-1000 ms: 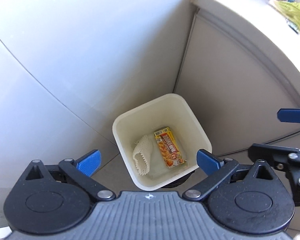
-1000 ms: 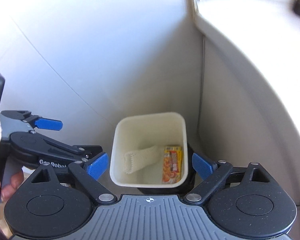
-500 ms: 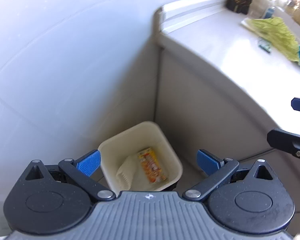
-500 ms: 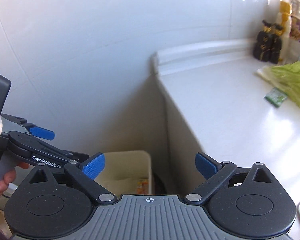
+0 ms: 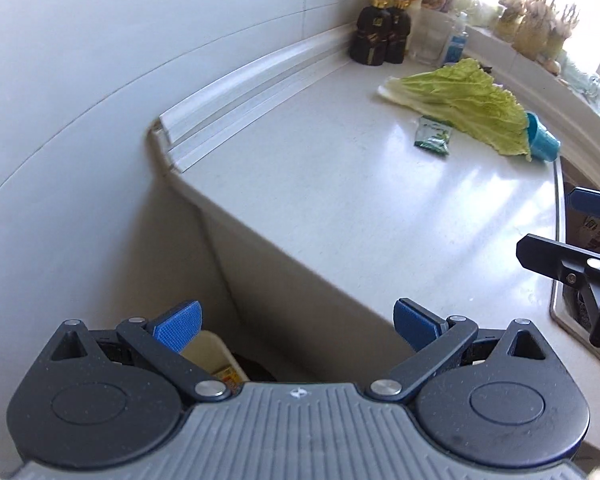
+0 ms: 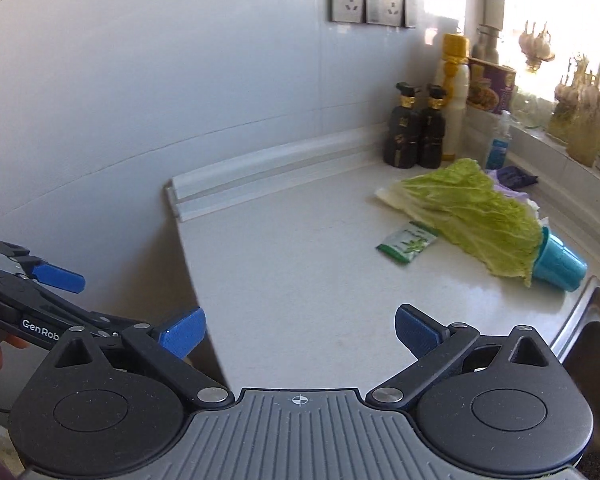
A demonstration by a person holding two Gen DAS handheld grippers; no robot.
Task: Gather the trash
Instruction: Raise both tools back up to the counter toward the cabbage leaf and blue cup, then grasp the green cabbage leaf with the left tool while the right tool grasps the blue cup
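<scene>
Your left gripper (image 5: 296,320) hangs over the near edge of the white stone countertop (image 5: 340,184) with its blue-padded jaws spread wide and nothing between them; your right gripper (image 6: 300,326) is just as wide apart and empty, held above the same counter beside the steel sink (image 6: 592,344). The trash on the counter lies well ahead of both: a small green-and-white foil sachet (image 6: 407,242) flat on the surface, just beside the pale stalk end of a large green cabbage leaf (image 6: 472,212), whose leafy tip drapes over a tipped teal plastic cup (image 6: 558,262). Below your left gripper, a corner of the cream square plastic bin (image 5: 212,350) peeks out on the floor by the cabinet, with an orange printed packet (image 5: 229,376) inside it
</scene>
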